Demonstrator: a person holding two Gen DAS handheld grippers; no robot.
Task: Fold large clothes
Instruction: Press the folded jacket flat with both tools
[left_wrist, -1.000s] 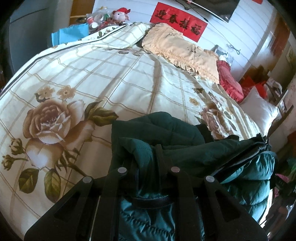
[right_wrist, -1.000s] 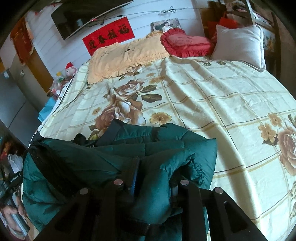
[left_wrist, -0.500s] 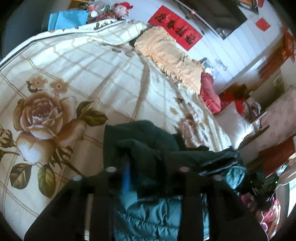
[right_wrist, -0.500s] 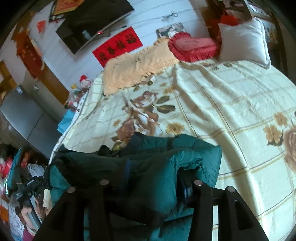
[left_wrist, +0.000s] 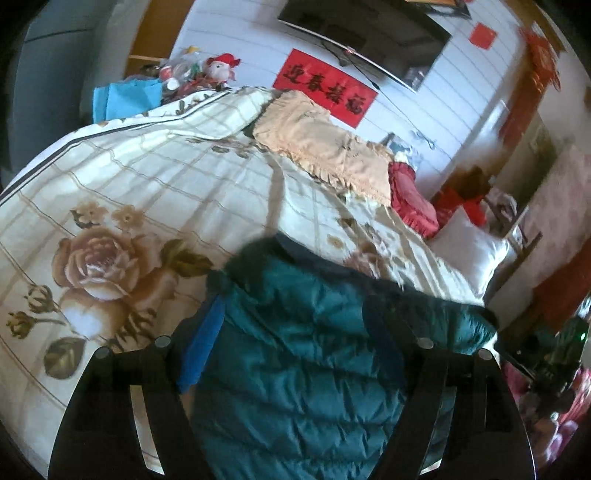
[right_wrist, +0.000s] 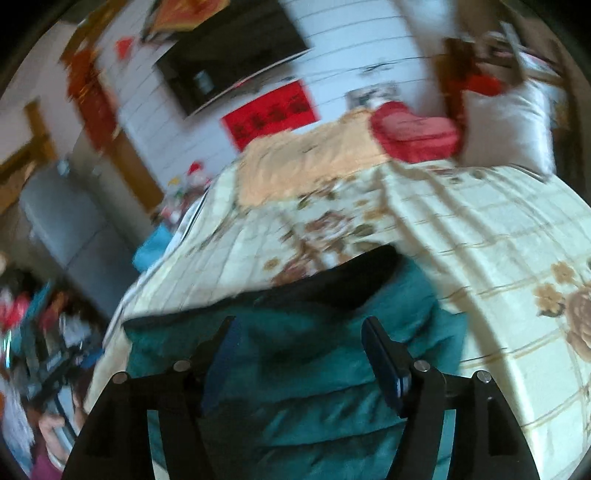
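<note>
- On the near part of the bed (left_wrist: 155, 177) lies the green puffy jacket (left_wrist: 295, 369), bunched in a heap on the cream bedspread printed with big roses.
- Over that heap sits the left gripper (left_wrist: 291, 321), its jaws spread wide — the jacket's quilted cloth fills the gap between them, and neither pad can be seen pinching it.
- One blue-padded finger (left_wrist: 201, 350) of the left gripper shows at the jacket's left edge, beside the large rose print.
- From the right wrist view, the right gripper (right_wrist: 299, 332) also has its jaws apart, above the jacket (right_wrist: 314, 387), with nothing clamped; this view is blurred.
- A dark lining or collar edge (right_wrist: 351, 280) runs along the far side of the jacket in the right view.
- At the head of the bed rest a peach frilled pillow (left_wrist: 325, 144), a red cushion (left_wrist: 410, 199) just beside it, and a white pillow (left_wrist: 469, 254) nearer the bed's right edge.
- On the white wall hang a red banner (left_wrist: 325, 88) with black characters and — above it — a dark television (left_wrist: 365, 33).
</note>
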